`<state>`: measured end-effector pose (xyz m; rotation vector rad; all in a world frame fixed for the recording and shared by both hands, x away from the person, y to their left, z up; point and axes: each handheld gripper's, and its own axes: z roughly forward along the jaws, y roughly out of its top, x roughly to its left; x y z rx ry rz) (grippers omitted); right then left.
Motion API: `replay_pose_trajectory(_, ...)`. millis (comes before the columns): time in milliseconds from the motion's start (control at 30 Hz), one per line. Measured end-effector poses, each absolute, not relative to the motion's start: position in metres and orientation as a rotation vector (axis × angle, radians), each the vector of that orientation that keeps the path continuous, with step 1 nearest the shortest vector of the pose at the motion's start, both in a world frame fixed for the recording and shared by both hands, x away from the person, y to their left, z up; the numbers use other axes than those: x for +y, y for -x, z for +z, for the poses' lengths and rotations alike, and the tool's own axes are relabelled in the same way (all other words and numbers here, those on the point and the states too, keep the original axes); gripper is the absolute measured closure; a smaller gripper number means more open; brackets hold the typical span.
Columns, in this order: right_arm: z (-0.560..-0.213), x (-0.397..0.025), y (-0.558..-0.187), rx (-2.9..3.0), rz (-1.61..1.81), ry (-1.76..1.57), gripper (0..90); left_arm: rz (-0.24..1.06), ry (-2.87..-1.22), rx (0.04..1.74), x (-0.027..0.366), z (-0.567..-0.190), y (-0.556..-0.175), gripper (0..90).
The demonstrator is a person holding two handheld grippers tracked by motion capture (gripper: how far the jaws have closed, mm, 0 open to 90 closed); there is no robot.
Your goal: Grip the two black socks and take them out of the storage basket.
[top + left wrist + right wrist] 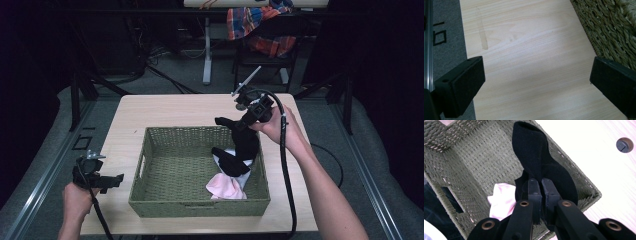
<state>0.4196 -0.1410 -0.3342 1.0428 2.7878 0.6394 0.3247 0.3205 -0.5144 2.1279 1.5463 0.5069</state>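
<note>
Right gripper [248, 119] clamped on black sock [241, 145], lifted over the right side of woven basket [150, 172], lower end seemingly touching pink cloth [227, 187] inside. Left gripper [107, 180] near-left by the basket, jaws wide apart over bare table [529, 50]

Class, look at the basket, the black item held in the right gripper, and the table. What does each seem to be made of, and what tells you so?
Basket: woven fibre, perhaps seagrass or wicker, olive green and matt; twisted strands show.
Black item: soft knitted fabric, likely a sock; fine ribbed texture, limp drape from the right gripper.
Table: pale wood or wood-look laminate, smooth; grain lines show.
</note>
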Motion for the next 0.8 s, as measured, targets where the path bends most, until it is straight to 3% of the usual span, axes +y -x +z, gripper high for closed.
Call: replay_pose_trajectory(800, -0.294, -0.134, -0.429, 2.759, 0.68, -1.053, 86.9, 0.497, -2.124, 1.553, 0.322, -0.516, -0.324, 0.2)
